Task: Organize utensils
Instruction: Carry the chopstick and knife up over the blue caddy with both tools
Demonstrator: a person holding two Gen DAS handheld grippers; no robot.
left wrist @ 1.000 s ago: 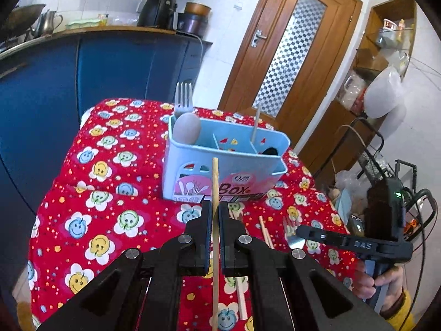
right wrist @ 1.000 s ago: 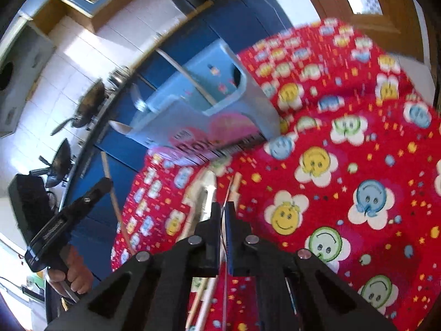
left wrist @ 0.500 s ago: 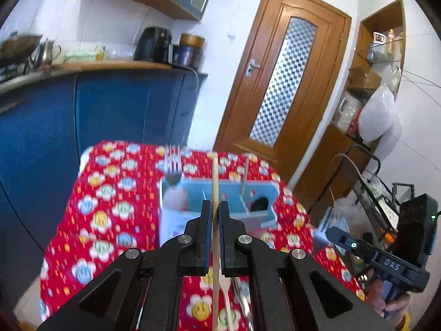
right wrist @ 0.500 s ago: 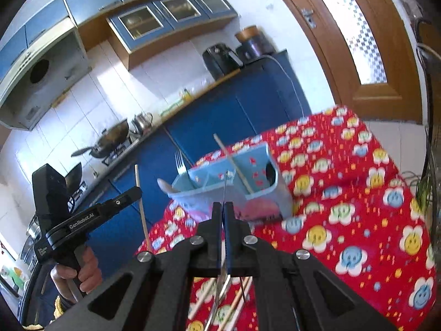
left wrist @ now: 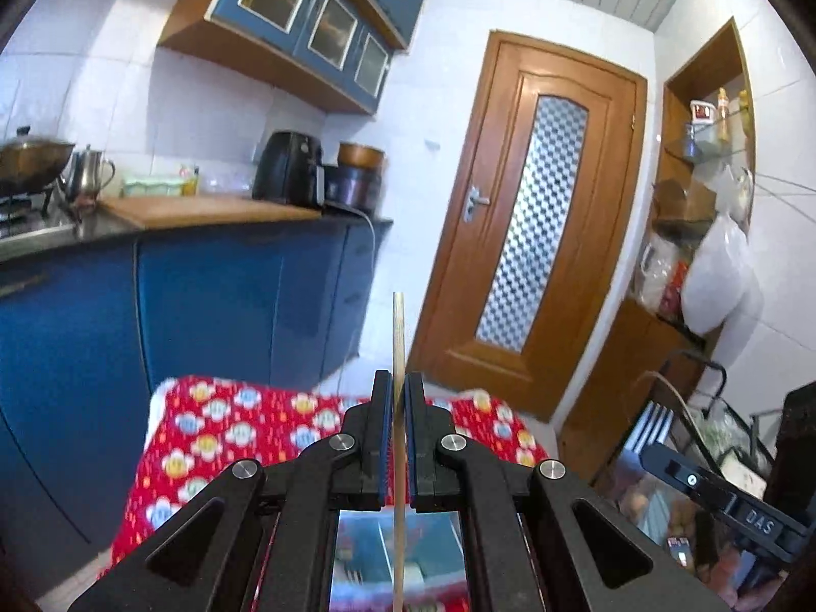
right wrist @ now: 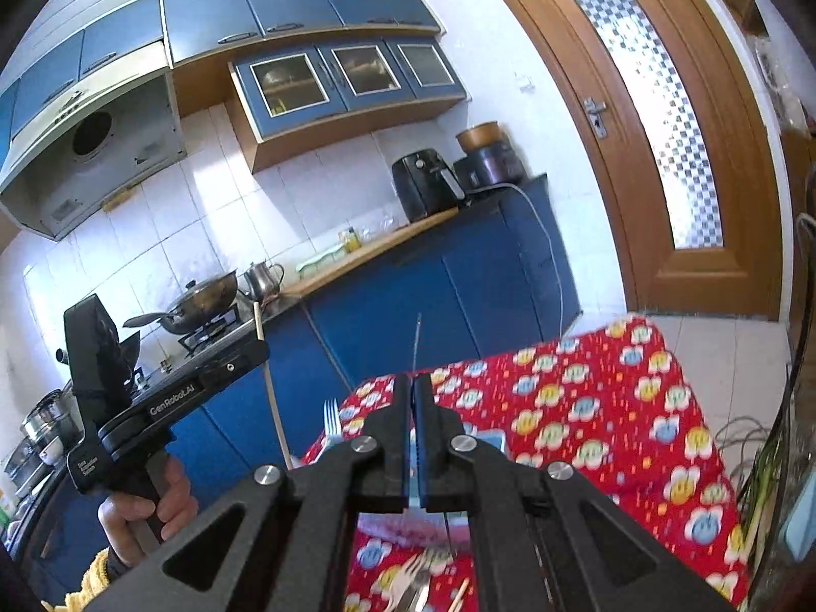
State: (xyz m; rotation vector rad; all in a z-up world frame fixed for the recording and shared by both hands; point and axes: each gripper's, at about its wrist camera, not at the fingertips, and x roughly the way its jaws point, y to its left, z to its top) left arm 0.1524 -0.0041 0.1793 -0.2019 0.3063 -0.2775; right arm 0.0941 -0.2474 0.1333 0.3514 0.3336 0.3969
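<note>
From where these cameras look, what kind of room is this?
A home kitchen, most likely: a wok sits on a gas stove, blue wall cabinets hang over a tiled counter, and an air fryer stands there.

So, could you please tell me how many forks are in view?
3: one fork in the right gripper, one in the box, one on the tablecloth; others may be hidden.

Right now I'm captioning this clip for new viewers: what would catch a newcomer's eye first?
The wooden chopstick standing upright, pinched in the left gripper at the picture's centre. Below it lies the red tablecloth printed with smiley flowers. In the right wrist view, the right gripper is shut on a fork seen edge-on, against the blue cabinets behind.
</note>
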